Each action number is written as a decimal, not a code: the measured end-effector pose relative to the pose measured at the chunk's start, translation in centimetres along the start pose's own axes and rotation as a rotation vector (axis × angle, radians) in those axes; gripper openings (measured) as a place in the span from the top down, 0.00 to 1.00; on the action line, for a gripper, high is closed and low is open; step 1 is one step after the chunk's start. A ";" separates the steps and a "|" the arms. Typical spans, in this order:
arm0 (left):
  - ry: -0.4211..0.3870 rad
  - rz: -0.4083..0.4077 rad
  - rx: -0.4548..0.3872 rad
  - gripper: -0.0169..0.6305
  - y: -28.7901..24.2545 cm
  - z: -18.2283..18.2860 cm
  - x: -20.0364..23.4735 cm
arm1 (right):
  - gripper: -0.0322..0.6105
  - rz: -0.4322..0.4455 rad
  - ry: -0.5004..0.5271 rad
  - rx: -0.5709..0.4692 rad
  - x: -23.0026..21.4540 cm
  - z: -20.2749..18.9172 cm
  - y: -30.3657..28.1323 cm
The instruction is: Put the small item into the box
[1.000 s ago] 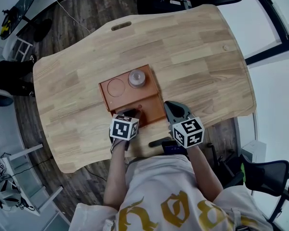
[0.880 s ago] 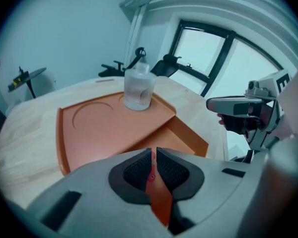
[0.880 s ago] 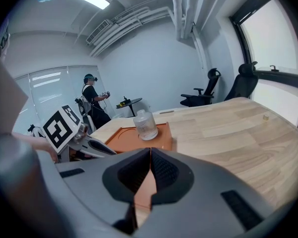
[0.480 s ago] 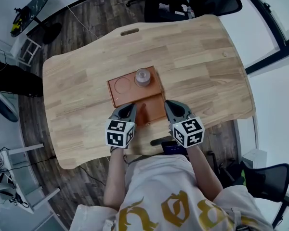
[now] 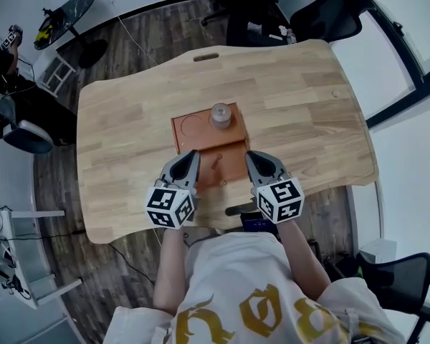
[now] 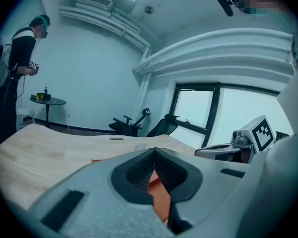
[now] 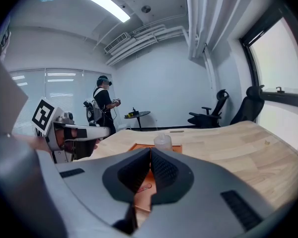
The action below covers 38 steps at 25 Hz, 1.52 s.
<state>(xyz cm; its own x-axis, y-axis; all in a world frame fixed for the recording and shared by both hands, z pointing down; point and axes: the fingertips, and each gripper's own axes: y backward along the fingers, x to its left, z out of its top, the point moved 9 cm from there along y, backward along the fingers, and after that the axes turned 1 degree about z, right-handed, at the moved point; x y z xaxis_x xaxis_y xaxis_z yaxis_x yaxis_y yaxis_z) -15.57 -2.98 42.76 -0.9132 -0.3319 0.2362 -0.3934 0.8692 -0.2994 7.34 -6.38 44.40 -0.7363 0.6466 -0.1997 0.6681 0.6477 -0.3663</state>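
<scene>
An orange-brown box (image 5: 233, 167) lies open and flat mid-table. A small clear bottle (image 5: 221, 115) stands in its far half beside a round recess (image 5: 194, 125). A small reddish item (image 5: 216, 161) lies in the near half, also visible low in the right gripper view as a thin red item (image 7: 145, 186). My left gripper (image 5: 191, 155) sits at the box's near left corner, jaws shut and empty (image 6: 153, 151). My right gripper (image 5: 251, 156) sits at the near right corner, also shut and empty (image 7: 150, 150). The bottle (image 7: 162, 142) stands beyond the right jaws.
The wooden table (image 5: 129, 120) has a cable slot (image 5: 206, 56) at its far edge. Office chairs (image 5: 322, 13) stand beyond it. A person (image 5: 0, 56) stands at the far left near a small round table (image 5: 64, 9). A black object (image 5: 240, 210) sits at the table's near edge.
My left gripper has drawn back from over the box's near compartment toward the near left corner. The right gripper has stayed where it was. The head view has shifted.
</scene>
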 end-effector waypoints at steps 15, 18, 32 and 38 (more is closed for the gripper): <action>0.006 0.036 -0.190 0.96 5.3 1.5 -1.7 | 0.93 -0.060 0.024 -0.146 1.5 1.9 4.3; 0.019 0.017 -0.207 0.96 5.5 1.4 -1.8 | 0.93 -0.063 0.031 -0.136 1.6 1.8 4.6; -0.019 0.064 -0.151 0.96 5.6 1.1 -1.2 | 0.93 -0.081 0.028 -0.115 1.7 1.4 4.5; 0.007 0.046 -0.136 0.96 5.5 0.8 -0.7 | 0.93 -0.074 0.026 -0.105 1.9 1.3 4.0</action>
<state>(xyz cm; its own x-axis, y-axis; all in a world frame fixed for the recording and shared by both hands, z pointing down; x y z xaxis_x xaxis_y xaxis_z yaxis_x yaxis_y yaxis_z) -17.16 1.74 40.23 -0.9290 -0.2882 0.2321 -0.3327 0.9252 -0.1825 8.43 -3.07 41.39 -0.7818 0.6047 -0.1520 0.6207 0.7317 -0.2816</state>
